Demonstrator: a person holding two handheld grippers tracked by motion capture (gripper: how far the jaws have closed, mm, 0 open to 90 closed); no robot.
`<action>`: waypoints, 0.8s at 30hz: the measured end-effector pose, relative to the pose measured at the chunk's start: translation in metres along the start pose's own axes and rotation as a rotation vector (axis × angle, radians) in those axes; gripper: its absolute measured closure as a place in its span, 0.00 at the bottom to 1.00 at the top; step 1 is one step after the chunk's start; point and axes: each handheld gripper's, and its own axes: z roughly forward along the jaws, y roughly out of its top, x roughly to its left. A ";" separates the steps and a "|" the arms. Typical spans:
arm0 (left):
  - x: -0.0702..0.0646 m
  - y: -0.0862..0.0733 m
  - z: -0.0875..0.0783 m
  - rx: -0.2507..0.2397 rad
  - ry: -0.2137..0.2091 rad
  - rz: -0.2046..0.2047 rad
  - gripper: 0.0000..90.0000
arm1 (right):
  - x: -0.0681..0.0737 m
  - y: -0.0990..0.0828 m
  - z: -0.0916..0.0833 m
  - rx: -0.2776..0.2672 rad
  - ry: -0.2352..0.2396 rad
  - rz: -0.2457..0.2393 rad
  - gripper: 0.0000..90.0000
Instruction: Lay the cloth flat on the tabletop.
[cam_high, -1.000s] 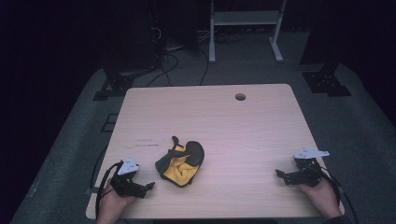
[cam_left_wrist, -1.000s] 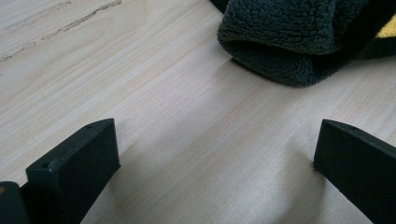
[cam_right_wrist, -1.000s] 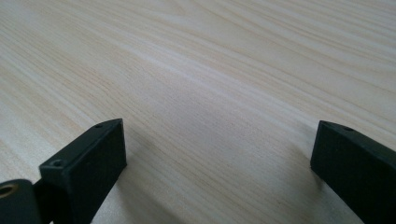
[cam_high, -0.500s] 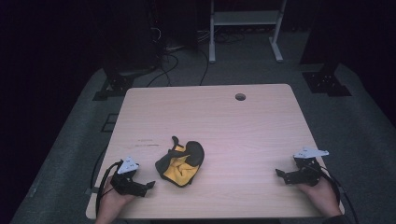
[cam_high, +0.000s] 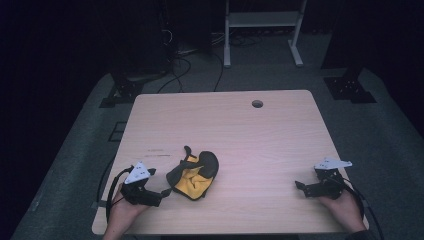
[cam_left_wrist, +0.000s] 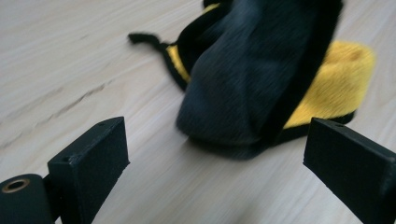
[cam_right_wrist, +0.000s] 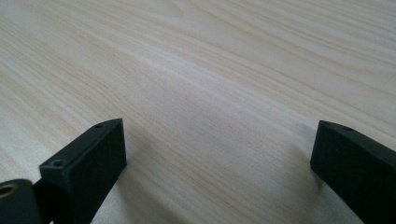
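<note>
Now the left gripper (cam_high: 162, 192) has lifted slightly toward the black-and-yellow cloth (cam_high: 194, 175) bunched near the table's (cam_high: 250, 130) front left. Its jaws, just narrowing a little, stand wide with nothing between them, so a grasp looks imminent. The right gripper (cam_high: 299, 186) rests open, well apart.

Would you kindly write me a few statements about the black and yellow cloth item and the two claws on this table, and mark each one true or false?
1. The black and yellow cloth item lies on the table close to the left claw. True.
2. The left claw is clamped on the cloth item. False: in the left gripper view its jaws stand wide apart, with the item ahead of them and untouched.
3. The right claw is open with nothing between its jaws. True: bare wood lies between them.
4. The cloth item lies next to the right claw. False: it is on the left side, far from that claw.
5. The table has a round hole near its far edge. True.
</note>
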 end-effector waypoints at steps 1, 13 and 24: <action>-0.002 0.004 0.002 -0.001 -0.008 0.009 0.06 | 0.000 0.000 0.000 0.000 0.000 0.000 0.03; -0.002 0.020 0.026 0.025 -0.045 0.048 0.24 | 0.000 0.000 0.000 0.000 0.000 0.000 0.03; 0.004 0.020 0.044 0.075 -0.106 0.031 0.50 | 0.000 0.000 0.000 -0.001 0.000 -0.001 0.03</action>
